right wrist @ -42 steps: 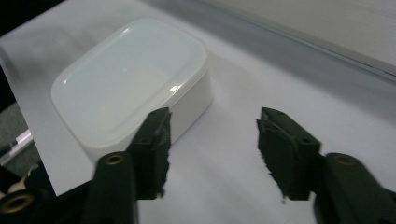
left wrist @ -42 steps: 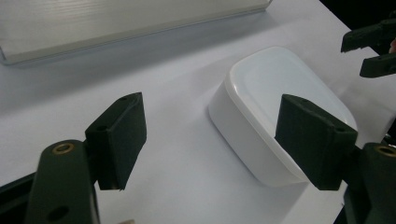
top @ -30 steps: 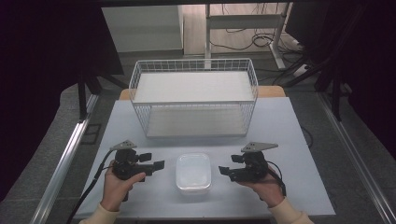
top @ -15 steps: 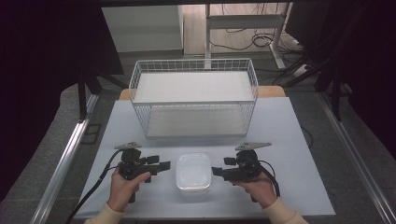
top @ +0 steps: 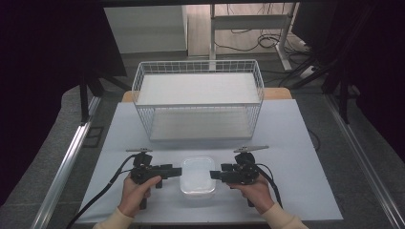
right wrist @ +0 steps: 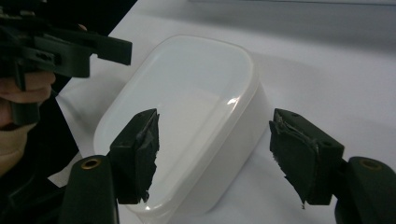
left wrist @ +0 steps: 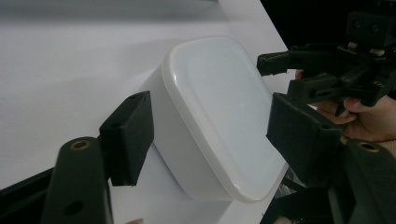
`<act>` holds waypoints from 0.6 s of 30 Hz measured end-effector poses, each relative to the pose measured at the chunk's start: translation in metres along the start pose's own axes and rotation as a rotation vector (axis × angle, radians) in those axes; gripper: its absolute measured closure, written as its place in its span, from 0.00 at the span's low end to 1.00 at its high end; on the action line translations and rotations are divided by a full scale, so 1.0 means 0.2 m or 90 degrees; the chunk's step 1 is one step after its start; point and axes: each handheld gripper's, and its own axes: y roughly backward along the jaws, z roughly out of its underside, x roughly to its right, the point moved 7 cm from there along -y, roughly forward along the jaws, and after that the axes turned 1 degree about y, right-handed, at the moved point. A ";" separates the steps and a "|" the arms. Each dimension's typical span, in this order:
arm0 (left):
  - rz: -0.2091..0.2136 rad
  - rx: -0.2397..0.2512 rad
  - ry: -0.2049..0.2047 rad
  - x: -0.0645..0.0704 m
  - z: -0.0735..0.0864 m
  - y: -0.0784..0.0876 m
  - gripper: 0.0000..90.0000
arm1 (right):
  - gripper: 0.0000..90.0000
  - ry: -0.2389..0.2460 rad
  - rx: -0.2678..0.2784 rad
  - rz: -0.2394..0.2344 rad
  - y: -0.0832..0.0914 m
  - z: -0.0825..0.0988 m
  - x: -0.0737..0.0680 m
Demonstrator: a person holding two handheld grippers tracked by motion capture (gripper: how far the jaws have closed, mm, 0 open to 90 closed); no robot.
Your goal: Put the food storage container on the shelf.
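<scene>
Lower centre of high view: lidded white container (top: 197, 174), flanked by left gripper (top: 175, 171) and right gripper (top: 216, 175), jaws unclenched and just closing, astride it for a two-sided lift.

No text, label, brand, number or sign can be read anywhere in these views. The white lidded container (top: 197, 174) at lower centre looks blank, though its sides are perhaps too blurred to judge.

A pale grey table (top: 305, 143) is seen. A white wire basket (top: 198, 98) is set on its far middle, and a lidded white plastic container (top: 197, 175) is placed near the front edge, centred.
</scene>
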 end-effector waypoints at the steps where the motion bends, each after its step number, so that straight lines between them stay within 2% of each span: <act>1: 0.000 0.000 0.000 0.00 0.00 0.00 0.36 | 0.37 0.000 0.000 0.000 0.00 0.00 0.00; 2: 0.006 -0.006 0.015 -0.01 0.01 -0.02 0.37 | 0.38 -0.007 0.002 -0.001 -0.01 0.00 0.00; 4: 0.018 -0.010 0.026 -0.01 0.02 -0.03 0.38 | 0.38 -0.010 -0.001 -0.001 -0.02 0.00 0.00; 11: 0.029 -0.022 0.035 -0.01 0.04 -0.05 0.48 | 0.40 -0.031 -0.007 -0.009 -0.05 0.02 0.01; 12: 0.035 -0.025 0.036 -0.01 0.04 -0.06 0.50 | 0.42 -0.048 -0.010 -0.016 -0.07 0.03 0.02; 15: 0.044 -0.029 0.041 -0.01 0.05 -0.06 0.54 | 0.44 -0.060 -0.009 -0.023 -0.07 0.03 0.02; 16: 0.041 -0.031 0.043 -0.01 0.05 -0.07 0.55 | 0.50 -0.070 -0.010 -0.030 -0.08 0.04 0.02; 17: 0.041 -0.031 0.043 -0.01 0.05 -0.07 0.57 | 0.50 -0.070 -0.010 -0.030 -0.08 0.04 0.02; 18: 0.041 -0.034 0.044 -0.01 0.06 -0.07 0.59 | 0.56 -0.080 -0.006 -0.040 -0.07 0.04 0.01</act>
